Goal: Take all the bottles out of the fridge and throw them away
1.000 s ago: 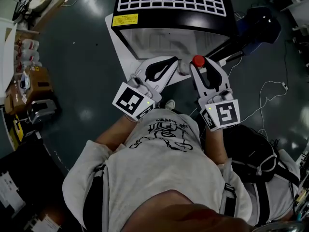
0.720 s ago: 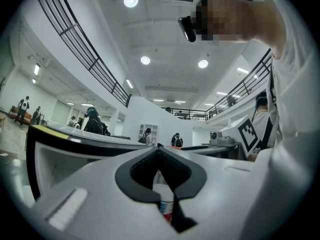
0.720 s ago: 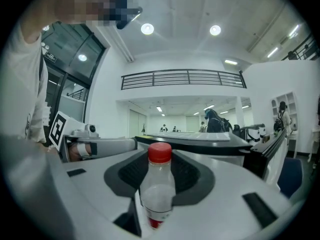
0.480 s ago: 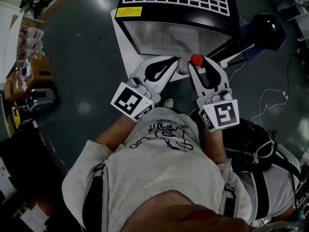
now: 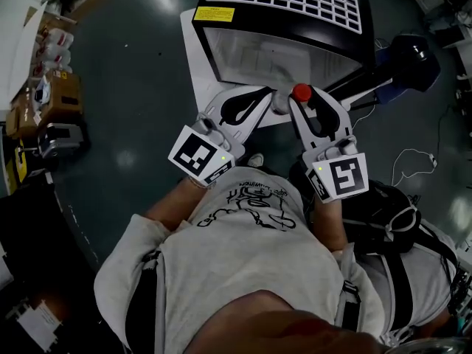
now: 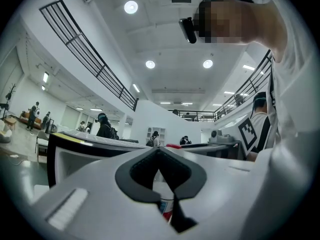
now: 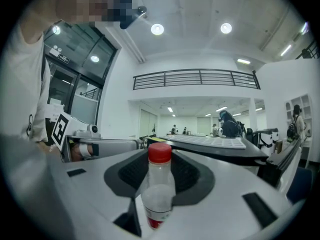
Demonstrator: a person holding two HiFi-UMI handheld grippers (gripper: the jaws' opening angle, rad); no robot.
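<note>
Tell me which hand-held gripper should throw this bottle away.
Right. The right hand-held gripper already clamps the red-capped bottle between its pads. The left hand-held gripper looks empty, its jaws together.

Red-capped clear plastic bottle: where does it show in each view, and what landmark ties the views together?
Head view: the clear plastic bottle with the red cap is at upper middle, between the jaws of the right gripper.
Left gripper view: low centre, a sliver seen through the slit between the jaws.
Right gripper view: centre, standing between the jaws.
Shared landmark: the black fridge with a white grille top.
</note>
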